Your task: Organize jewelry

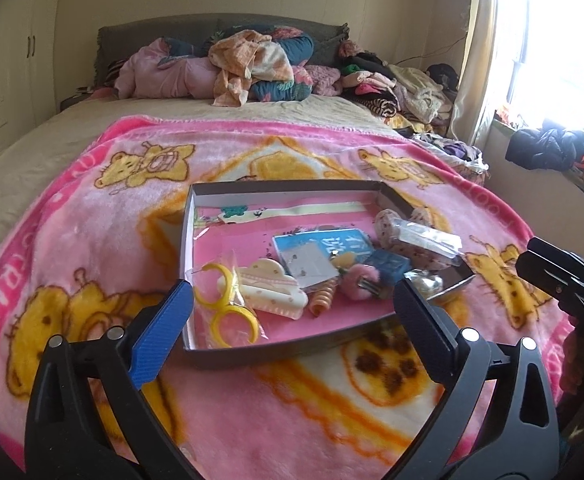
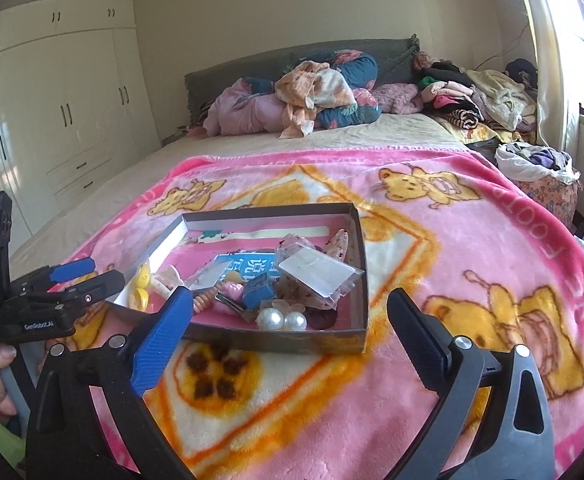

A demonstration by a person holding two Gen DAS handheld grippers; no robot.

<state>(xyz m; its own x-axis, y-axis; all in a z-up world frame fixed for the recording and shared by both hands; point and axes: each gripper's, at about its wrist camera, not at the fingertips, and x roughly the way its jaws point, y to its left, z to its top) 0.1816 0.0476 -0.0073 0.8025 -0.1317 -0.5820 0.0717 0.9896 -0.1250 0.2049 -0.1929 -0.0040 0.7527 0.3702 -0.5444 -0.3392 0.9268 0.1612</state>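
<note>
Your left tool (image 1: 292, 292) hangs with its jaws apart over the near-left of the shallow grey cardboard box (image 1: 196, 236) on the pink bear-print blanket (image 1: 92, 224), above the bagged yellow plastic hoop earrings (image 1: 228, 312), while your right tool (image 2: 290, 306), likewise spread and empty, waits near the two white pearl beads (image 2: 282, 321), likely so either can pick.

One shallow box (image 2: 356, 264) on the blanket, and everything else I counted sits inside it. Two yellow hoop earrings (image 1: 228, 312) at its near left corner, one cream hair clip (image 1: 268, 286) right beside them, one orange spiral hair tie (image 1: 324, 300), one pink pom-pom (image 1: 362, 278), two big pearls (image 2: 282, 320) at the near right corner, one small blue block (image 2: 258, 290), one blue card (image 1: 320, 242), and one clear plastic case (image 2: 320, 276) on the right side.
</note>
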